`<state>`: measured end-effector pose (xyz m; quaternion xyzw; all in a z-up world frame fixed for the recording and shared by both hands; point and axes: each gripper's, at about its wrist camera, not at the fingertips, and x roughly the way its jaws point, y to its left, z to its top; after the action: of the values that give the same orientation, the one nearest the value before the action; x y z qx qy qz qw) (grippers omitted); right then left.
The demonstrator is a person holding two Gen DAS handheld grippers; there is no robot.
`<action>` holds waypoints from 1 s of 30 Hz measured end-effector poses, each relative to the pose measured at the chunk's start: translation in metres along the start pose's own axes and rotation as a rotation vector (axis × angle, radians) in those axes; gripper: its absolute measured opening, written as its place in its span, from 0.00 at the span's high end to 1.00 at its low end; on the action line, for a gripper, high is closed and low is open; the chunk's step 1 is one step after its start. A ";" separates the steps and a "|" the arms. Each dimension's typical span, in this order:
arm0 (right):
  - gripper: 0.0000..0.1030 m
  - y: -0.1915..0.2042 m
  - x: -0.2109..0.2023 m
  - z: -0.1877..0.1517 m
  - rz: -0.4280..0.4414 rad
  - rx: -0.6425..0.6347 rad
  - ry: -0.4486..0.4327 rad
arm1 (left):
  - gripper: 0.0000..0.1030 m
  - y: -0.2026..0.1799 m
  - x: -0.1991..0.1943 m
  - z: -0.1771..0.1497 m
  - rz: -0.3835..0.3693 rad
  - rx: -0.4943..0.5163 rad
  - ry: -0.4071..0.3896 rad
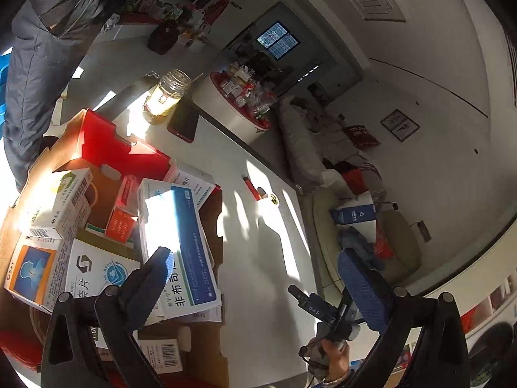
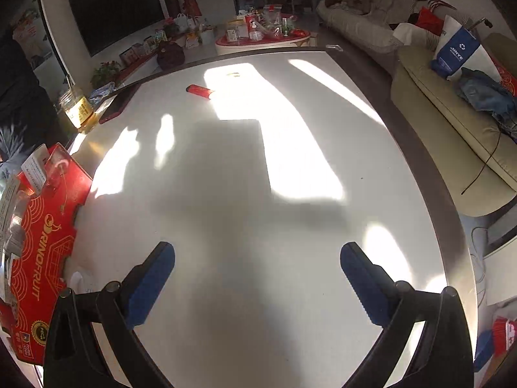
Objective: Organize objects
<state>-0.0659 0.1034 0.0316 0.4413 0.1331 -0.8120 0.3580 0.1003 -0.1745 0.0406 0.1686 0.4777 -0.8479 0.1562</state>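
Table (image 2: 245,194), red tube (image 2: 200,91) lying crosswise.

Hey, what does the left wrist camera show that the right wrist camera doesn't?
Left wrist only: the medicine boxes packed inside the red carton, and the right gripper seen from outside. Right wrist only: the carton's printed outer side and the television. Both: the white table, glass jar, small red item and sofa.

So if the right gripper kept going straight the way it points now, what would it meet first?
Probably just the bare white table. The right gripper is open and empty, and nothing lies between its fingers and the tabletop.
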 end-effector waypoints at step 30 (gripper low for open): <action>0.00 -0.054 0.028 0.002 -0.134 0.002 -0.017 | 0.00 -0.105 0.086 -0.089 0.046 0.047 0.257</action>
<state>-0.1147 0.1273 0.0052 0.4250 0.1583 -0.8380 0.3035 -0.0087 -0.0542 0.0395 0.2905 0.4700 -0.8263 0.1092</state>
